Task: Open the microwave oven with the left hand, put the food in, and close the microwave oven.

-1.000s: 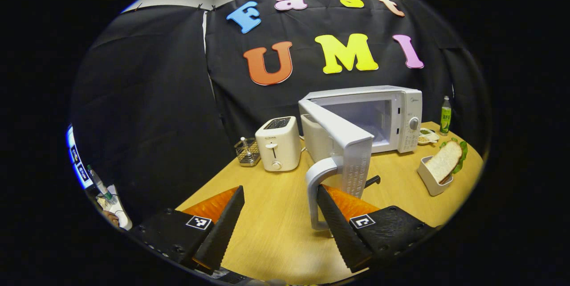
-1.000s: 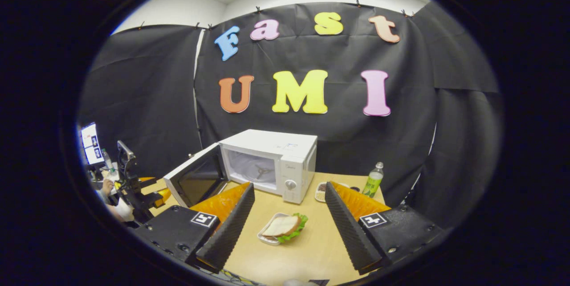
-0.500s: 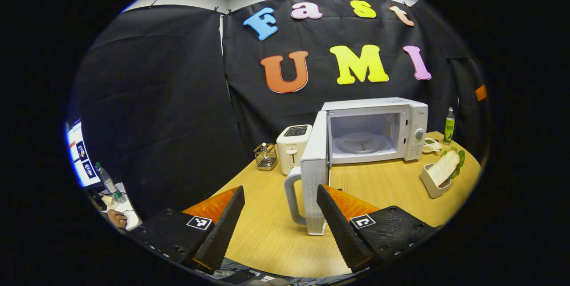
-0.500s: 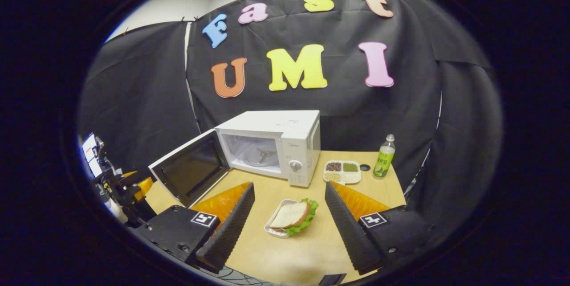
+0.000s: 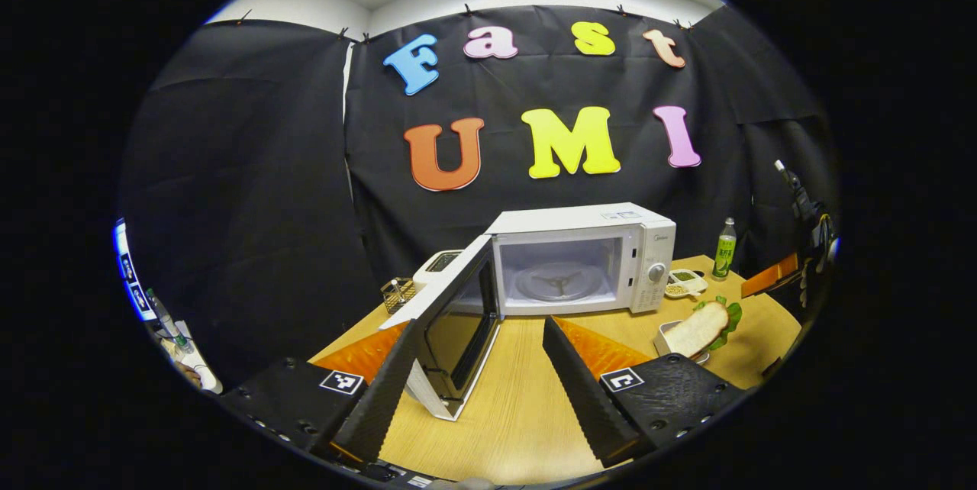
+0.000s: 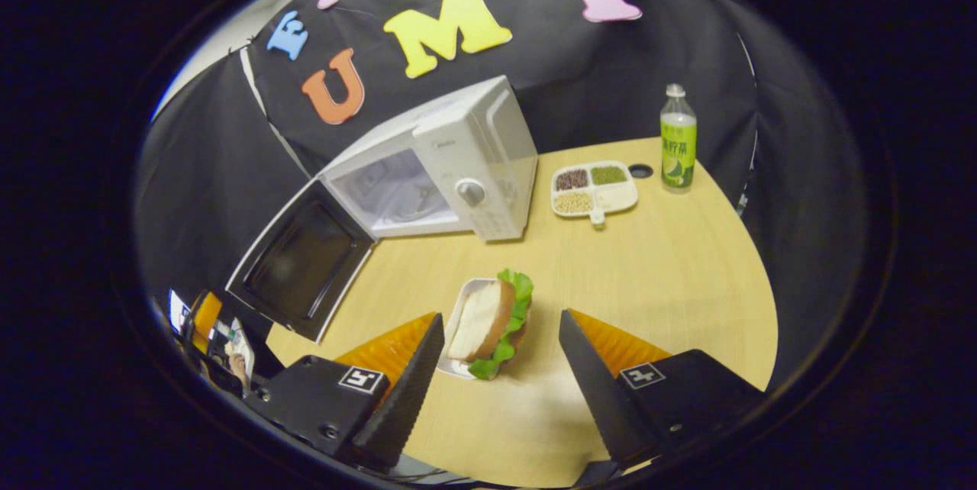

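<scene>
With its door (image 5: pixel 458 330) swung wide and the cavity (image 5: pixel 557 280) exposed, the microwave oven (image 5: pixel 580 257) has cleared step 1 of the task, and step 2, loading the food, appears to be in hand. The sandwich (image 6: pixel 492 322), bread over lettuce, rests in a small white tray (image 6: pixel 460 314) on the table (image 6: pixel 672 261) in front of the microwave oven, toward its control-panel side. The right gripper (image 6: pixel 500 383) hangs just short of the tray, its 2 fingers spread wide and holding nothing. The left gripper (image 5: pixel 477 383) is likewise spread and empty, apart from the door. Beyond the microwave oven's panel side lie a divided dish (image 6: pixel 594 188) and a green bottle (image 6: pixel 678 140). The next move probably calls for bracketing the tray, pinching it, and carrying it level into the cavity.
</scene>
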Demonstrator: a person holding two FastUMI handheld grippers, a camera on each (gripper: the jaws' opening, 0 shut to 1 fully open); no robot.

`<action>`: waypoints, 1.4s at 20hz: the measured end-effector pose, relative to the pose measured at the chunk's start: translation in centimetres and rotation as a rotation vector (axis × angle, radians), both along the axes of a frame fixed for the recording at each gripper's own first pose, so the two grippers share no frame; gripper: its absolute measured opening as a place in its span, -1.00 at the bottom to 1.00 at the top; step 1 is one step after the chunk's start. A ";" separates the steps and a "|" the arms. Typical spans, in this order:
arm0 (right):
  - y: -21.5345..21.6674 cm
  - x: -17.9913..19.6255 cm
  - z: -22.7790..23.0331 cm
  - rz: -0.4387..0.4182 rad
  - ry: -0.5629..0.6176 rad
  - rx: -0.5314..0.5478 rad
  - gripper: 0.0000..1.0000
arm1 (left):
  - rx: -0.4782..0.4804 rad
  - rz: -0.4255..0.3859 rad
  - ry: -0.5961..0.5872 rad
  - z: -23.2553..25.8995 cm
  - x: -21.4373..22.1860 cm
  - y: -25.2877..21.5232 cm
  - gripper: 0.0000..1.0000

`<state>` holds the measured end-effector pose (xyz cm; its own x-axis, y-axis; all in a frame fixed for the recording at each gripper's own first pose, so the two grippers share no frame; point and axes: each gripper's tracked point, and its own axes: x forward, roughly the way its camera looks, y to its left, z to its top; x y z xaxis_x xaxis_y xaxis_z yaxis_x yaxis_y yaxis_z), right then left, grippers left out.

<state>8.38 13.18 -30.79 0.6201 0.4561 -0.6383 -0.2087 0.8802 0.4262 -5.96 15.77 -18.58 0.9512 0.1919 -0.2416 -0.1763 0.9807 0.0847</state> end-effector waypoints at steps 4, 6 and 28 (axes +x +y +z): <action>1.2 2.4 -3.0 0.055 0.106 0.093 0.66 | 0.070 0.000 0.020 1.1 0.5 -2.1 0.93; 2.0 2.8 -4.2 0.099 0.164 0.132 0.76 | 0.080 0.009 0.033 1.3 0.6 -3.1 0.93; 8.5 2.2 4.1 0.067 0.214 0.333 -0.31 | 0.049 -0.082 0.045 0.3 1.4 0.4 0.94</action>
